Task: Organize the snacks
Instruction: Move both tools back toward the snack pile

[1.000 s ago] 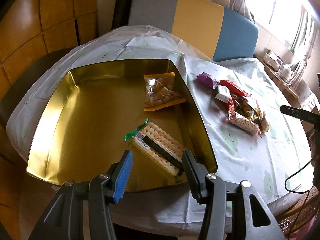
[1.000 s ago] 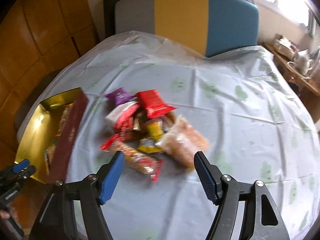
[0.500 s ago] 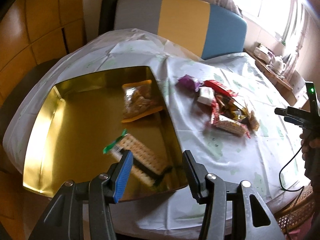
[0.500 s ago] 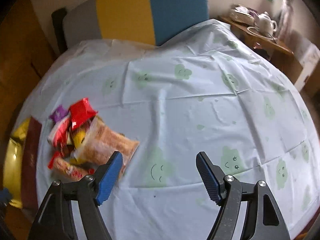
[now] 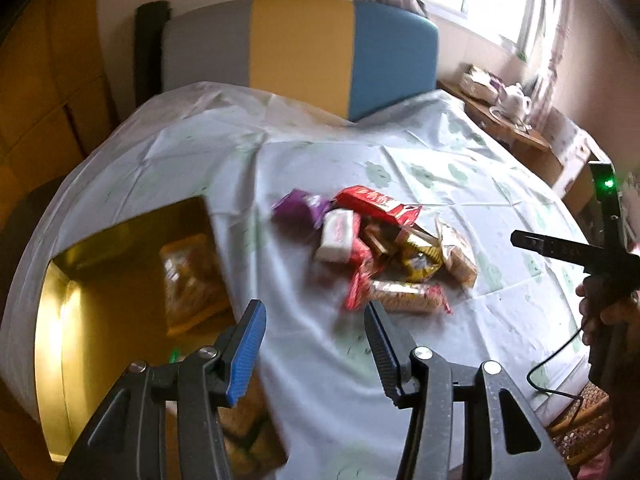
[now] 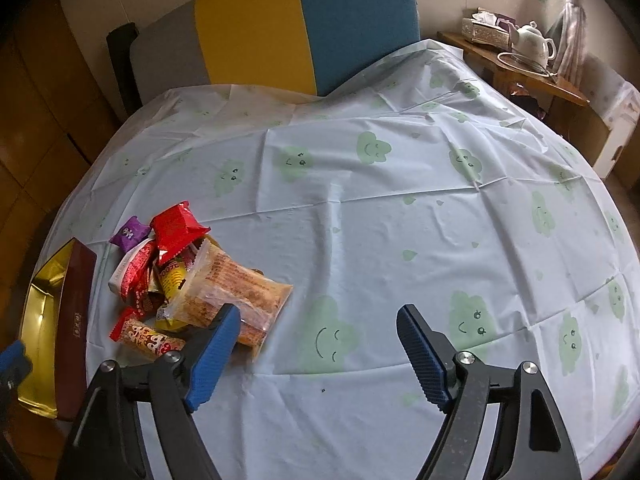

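At the left of the left wrist view the gold tin (image 5: 100,280) lies open on the desk (image 5: 400,184), a clear bag of snacks (image 5: 188,280) blurred inside it. Right of the tin, mid-frame, sits the snack pile (image 5: 380,248): a purple packet, a white one, a long red wrapper and a cracker sleeve (image 5: 404,296), all overlapping. The left claw (image 5: 316,344) hangs released and empty just below the pile; closing on that heap could likely pinch two slick wrappers at once or drag neighbours across the cloth. In the right wrist view the right claw (image 6: 316,344), its jaws just opening with nothing between them, has the crinkly cracker bag (image 6: 236,292) beside its left finger, which a careless nudge could shove or crush.
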